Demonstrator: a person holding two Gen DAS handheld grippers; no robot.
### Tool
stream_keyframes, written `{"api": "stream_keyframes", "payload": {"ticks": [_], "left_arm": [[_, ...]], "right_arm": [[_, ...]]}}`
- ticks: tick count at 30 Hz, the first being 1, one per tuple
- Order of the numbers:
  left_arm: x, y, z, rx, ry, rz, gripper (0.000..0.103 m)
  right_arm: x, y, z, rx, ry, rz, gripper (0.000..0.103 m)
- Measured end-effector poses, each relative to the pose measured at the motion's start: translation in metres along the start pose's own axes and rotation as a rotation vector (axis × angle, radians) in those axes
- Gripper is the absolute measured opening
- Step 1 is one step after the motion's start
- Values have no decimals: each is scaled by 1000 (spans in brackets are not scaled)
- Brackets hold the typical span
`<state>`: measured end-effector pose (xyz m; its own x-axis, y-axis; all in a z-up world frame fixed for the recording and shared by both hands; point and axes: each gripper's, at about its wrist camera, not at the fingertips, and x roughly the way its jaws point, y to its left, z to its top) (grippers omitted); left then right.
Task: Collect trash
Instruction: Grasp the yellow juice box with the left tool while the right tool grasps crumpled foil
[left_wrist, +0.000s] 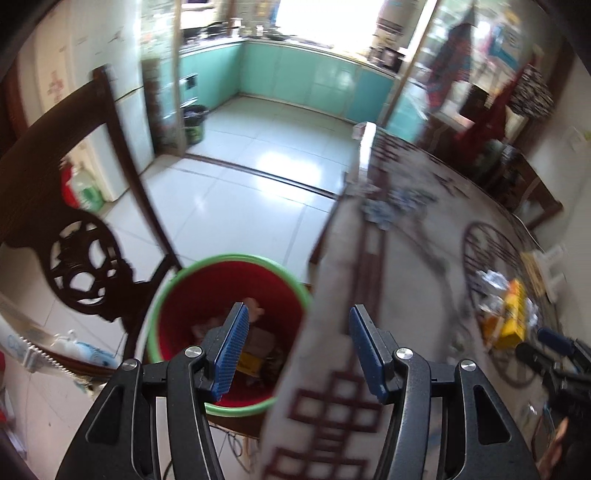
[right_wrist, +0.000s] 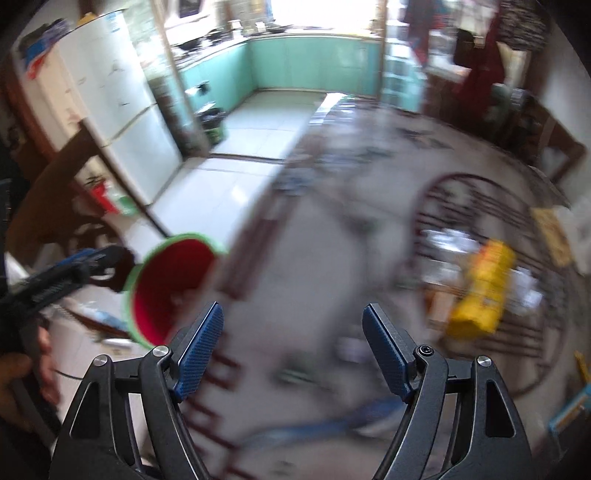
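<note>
A red bin with a green rim (left_wrist: 184, 291) stands on the floor beside the table edge, with several pieces of trash inside; it also shows in the right wrist view (right_wrist: 166, 295). My left gripper (left_wrist: 299, 350) is open and empty, above the bin and the table's edge. My right gripper (right_wrist: 293, 350) is open and empty over the patterned tablecloth (right_wrist: 295, 258). A yellow package (right_wrist: 480, 291) lies among crumpled wrappers on the table to the right; it also shows in the left wrist view (left_wrist: 511, 317). The right view is blurred.
A dark carved wooden chair (left_wrist: 74, 240) stands left of the bin. A white fridge (right_wrist: 122, 122) is at the left. A dark bin (left_wrist: 194, 123) stands in the green kitchen beyond. The left gripper (right_wrist: 74, 273) shows at the right view's left edge.
</note>
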<state>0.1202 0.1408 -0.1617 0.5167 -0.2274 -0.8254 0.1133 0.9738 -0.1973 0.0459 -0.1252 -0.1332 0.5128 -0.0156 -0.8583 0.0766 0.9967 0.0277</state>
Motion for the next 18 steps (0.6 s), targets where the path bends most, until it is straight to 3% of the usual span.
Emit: {"api": "stream_keyframes", "payload": {"ticks": [4,8,13,18], "left_arm": [[-5,-44,-8,38,-5,-29,55],[-9,-91,-19,72,3,-34,55],[-12,-151,-31,113,3,-59,55],[-14,-217,-44,202,12,-101,57]], "right_arm": [[-4,-93,-6,85,24,-120,80],[10,-169,-6,92,74,-228,80],[47,-222,3,71,139,-195,80],[94,-232,9,-12,240,-98,80]]}}
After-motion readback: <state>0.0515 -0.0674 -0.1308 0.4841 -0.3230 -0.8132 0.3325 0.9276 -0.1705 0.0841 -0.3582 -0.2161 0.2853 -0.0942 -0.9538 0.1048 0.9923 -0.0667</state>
